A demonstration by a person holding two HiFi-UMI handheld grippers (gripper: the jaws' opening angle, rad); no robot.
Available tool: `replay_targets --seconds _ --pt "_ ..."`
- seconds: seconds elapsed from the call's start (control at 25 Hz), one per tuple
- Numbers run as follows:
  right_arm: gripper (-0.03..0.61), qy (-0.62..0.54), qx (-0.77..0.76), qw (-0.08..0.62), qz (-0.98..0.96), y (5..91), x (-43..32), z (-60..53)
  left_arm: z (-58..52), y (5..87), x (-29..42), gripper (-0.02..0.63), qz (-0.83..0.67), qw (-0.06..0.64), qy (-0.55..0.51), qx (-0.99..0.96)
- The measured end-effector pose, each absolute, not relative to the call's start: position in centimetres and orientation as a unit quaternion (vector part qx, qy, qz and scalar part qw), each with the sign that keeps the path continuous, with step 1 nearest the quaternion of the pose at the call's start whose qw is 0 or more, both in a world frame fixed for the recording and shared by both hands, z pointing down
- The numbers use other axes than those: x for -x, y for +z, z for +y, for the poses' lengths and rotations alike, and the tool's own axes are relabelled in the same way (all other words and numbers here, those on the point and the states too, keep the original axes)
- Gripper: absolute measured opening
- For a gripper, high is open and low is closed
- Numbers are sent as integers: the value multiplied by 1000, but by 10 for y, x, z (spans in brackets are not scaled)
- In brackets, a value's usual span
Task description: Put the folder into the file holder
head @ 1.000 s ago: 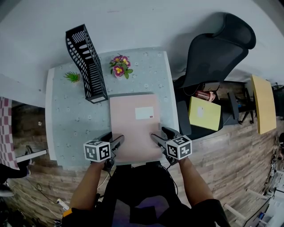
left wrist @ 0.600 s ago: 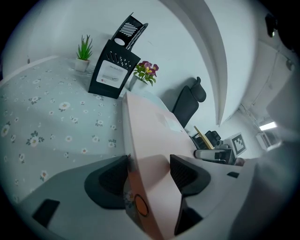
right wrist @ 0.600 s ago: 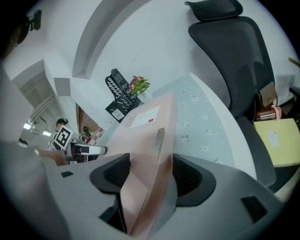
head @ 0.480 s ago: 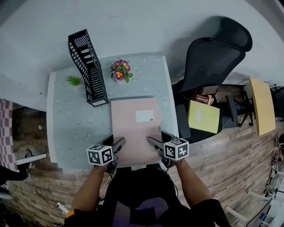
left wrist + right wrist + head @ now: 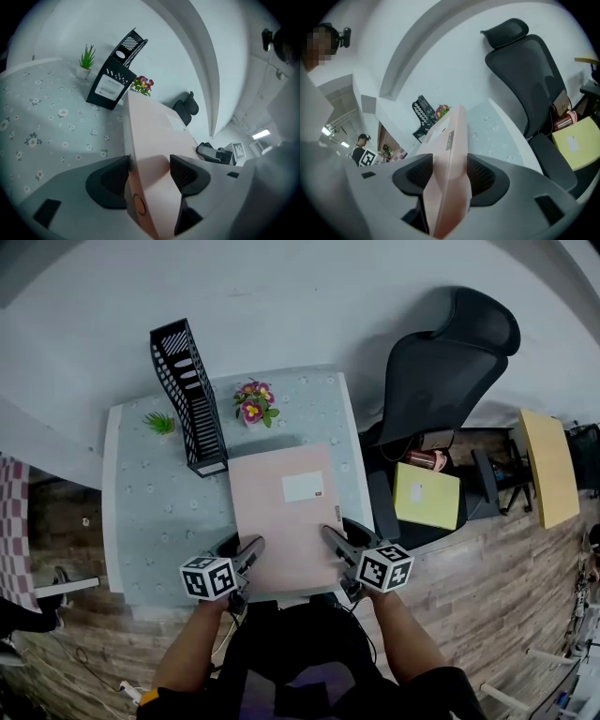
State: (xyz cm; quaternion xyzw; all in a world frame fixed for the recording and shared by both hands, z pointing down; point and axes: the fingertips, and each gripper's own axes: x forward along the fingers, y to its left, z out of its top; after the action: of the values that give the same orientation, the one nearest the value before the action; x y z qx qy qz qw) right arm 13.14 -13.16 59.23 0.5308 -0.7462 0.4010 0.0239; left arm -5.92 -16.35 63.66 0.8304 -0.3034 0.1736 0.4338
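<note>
Flat pale-pink card folder (image 5: 284, 514) on the table, near edge between both grippers. Left gripper (image 5: 247, 549) clamped on its corner. Right gripper (image 5: 333, 536) jaws closing on the opposite corner, likely for a level two-handed lift. Black mesh file holder (image 5: 187, 395) well ahead of the left gripper.

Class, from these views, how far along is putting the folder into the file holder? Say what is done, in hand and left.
Done: the left tool grips the pink folder at its near edge. In hand: the right tool is closing its jaws on that edge, with the folder between them. Left: the folder rests on the table, so lifting it and sliding it into the black file holder remains.
</note>
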Motion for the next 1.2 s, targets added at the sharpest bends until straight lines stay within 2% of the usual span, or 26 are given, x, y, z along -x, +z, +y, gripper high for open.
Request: replay_targets --seconds 0.16,0.52,0.88,1.2 --pt "229 373 -539 -22 -755 549 -137 -142 -177 607 56 276 -311 414 119 -847" --pt "238 384 -539 -106 -742 491 -144 -150 -205 527 54 276 -333 336 29 -880" --pt "196 352 -498 -140 -780 445 -147 -142 -199 486 56 265 -327 298 -1 -897" --pt "196 335 -479 -195 -788 408 -146 -136 -196 448 58 261 -328 261 -38 -907"
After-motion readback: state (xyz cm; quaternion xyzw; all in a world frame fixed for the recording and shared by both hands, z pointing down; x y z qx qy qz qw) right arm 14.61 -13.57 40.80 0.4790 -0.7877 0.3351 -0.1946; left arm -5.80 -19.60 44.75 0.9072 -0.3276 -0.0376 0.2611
